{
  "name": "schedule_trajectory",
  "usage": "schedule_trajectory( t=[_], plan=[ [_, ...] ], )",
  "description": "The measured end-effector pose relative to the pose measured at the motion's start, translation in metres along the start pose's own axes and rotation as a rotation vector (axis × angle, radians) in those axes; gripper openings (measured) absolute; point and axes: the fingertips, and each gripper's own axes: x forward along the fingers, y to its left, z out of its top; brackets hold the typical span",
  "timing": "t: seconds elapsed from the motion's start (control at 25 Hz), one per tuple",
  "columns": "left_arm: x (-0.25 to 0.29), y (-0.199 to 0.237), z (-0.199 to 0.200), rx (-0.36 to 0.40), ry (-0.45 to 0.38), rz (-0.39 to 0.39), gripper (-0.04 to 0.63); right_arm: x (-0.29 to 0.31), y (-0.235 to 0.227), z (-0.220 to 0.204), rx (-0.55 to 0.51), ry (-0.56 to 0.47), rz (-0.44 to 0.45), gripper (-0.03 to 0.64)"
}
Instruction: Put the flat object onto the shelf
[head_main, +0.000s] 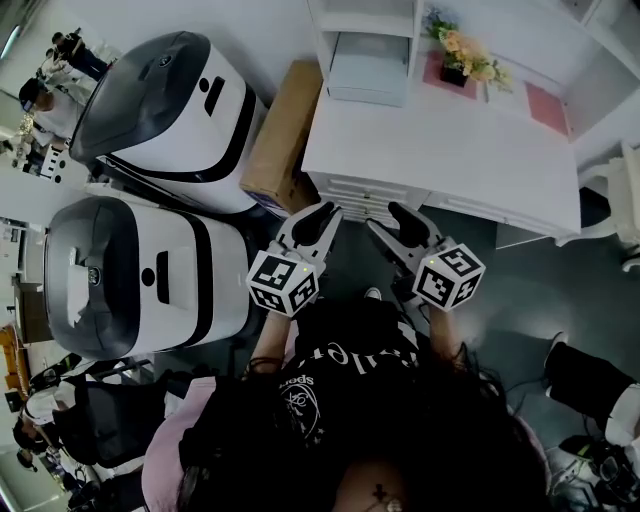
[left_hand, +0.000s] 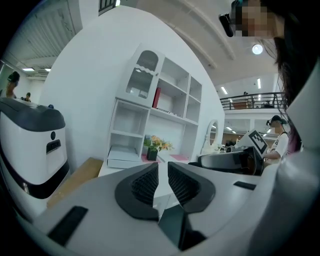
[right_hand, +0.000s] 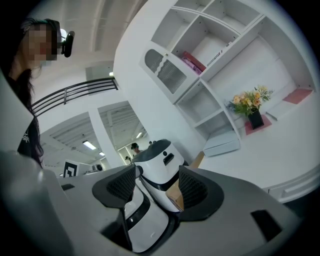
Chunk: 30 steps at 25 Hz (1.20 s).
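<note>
Your left gripper (head_main: 318, 215) has its jaws pressed together on nothing, and your right gripper (head_main: 390, 222) has its jaws apart and empty; both hang just off the desk's (head_main: 450, 150) front edge. The flat object looks to be the pink pad (head_main: 548, 108) near the back right corner, well apart from both. Reach with the right, come in low at the pad's free edge, pinch there, and carry it level to the shelf (head_main: 365, 18) at the back left corner.

A flat box (head_main: 367, 70) is lying in the shelf's (head_main: 365, 18) bottom compartment at the tabletop's (head_main: 470, 150) back. A flower pot (head_main: 455, 72) is standing right of it, and a cardboard box (head_main: 285, 135) is sitting left of the tabletop.
</note>
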Motion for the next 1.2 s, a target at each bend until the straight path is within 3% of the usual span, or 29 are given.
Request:
schedule_trajectory(
  t=[0.08,0.16,0.24,0.8,1.2],
  plan=[
    [-0.009,-0.001,0.001,0.005,0.001,-0.008,0.071,0.000,0.006,-0.003,0.002,-0.009,-0.008,0.280],
    [-0.020,-0.003,0.001,0.008,0.001,-0.018,0.071,-0.002,0.013,-0.005,-0.001,-0.028,-0.025,0.203],
    [-0.031,-0.005,0.000,0.009,0.001,-0.027,0.071,-0.004,0.022,-0.009,-0.004,-0.039,-0.038,0.173],
    [-0.159,-0.024,-0.035,0.034,0.028,-0.169,0.071,-0.011,0.133,-0.103,-0.006,-0.033,-0.177,0.095],
    [-0.224,-0.028,-0.058,0.048,0.045,-0.189,0.071,-0.018,0.188,-0.147,-0.043,-0.030,-0.199,0.074]
  ],
)
